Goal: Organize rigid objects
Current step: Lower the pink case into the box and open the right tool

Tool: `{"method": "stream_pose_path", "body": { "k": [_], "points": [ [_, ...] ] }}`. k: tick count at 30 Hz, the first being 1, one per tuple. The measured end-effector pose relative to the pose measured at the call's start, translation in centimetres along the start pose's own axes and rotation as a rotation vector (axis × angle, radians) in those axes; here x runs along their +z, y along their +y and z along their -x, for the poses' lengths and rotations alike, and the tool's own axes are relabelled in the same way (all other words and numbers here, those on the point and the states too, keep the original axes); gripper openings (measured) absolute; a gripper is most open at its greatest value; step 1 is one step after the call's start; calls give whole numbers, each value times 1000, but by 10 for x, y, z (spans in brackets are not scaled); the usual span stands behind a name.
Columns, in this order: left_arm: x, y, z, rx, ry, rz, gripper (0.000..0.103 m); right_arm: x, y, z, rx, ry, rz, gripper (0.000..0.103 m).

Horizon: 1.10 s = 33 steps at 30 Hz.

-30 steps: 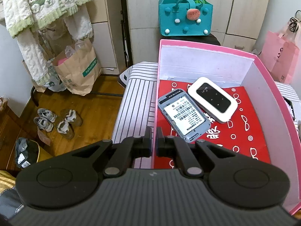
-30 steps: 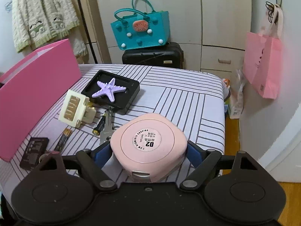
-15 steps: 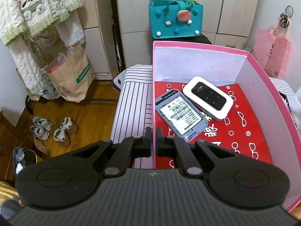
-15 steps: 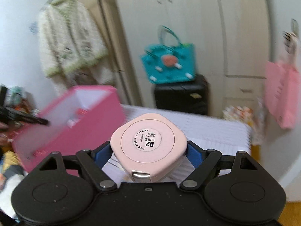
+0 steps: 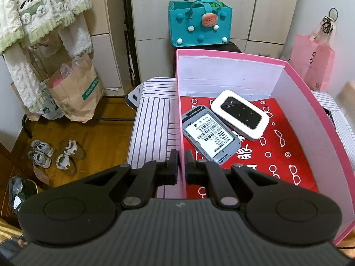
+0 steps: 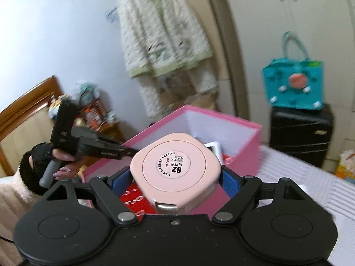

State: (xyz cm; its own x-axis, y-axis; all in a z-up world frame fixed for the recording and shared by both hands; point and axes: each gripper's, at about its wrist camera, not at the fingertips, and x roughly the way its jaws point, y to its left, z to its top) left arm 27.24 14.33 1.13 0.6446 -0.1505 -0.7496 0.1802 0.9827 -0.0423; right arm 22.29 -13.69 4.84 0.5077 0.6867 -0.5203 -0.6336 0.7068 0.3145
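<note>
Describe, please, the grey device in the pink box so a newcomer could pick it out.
Find the pink box on the striped table. On its red liner lie two devices; the grey device is nearer the left wall, showing a white barcode label, unlike the white router.

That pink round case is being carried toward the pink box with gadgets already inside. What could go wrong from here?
1. The pink case is held only by its sides in the right gripper; it could slip before clearing the pink box wall.
2. Set down carelessly, it might land on the white router or the grey device inside.
3. The left gripper pinches the box's near wall; a bump could tilt the box.
</note>
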Motion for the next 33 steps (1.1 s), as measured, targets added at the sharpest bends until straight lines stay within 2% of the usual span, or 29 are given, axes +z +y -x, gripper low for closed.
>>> {"method": "stream_pose_path", "body": {
  "k": [5,12,18,29,31,33],
  "points": [
    [0,-1,0,0,6,-23,5,19,19,-49,43,112,57,87],
    [2,-2,0,-8,24,-52,5,36,36,-124,79,369,102,87],
    [5,-5,-1,-8,48,-83,6,37,36,-176,70,580,98,87],
    [17,-5,-2,-33,164,-138,7,28,43,-214,19,721,119,86],
    [19,-5,-2,-33,177,-136,7,28,42,-215,16,725,109,86],
    [18,-6,-1,-32,187,-135,7,30,43,-207,4,684,118,87]
  ]
}}
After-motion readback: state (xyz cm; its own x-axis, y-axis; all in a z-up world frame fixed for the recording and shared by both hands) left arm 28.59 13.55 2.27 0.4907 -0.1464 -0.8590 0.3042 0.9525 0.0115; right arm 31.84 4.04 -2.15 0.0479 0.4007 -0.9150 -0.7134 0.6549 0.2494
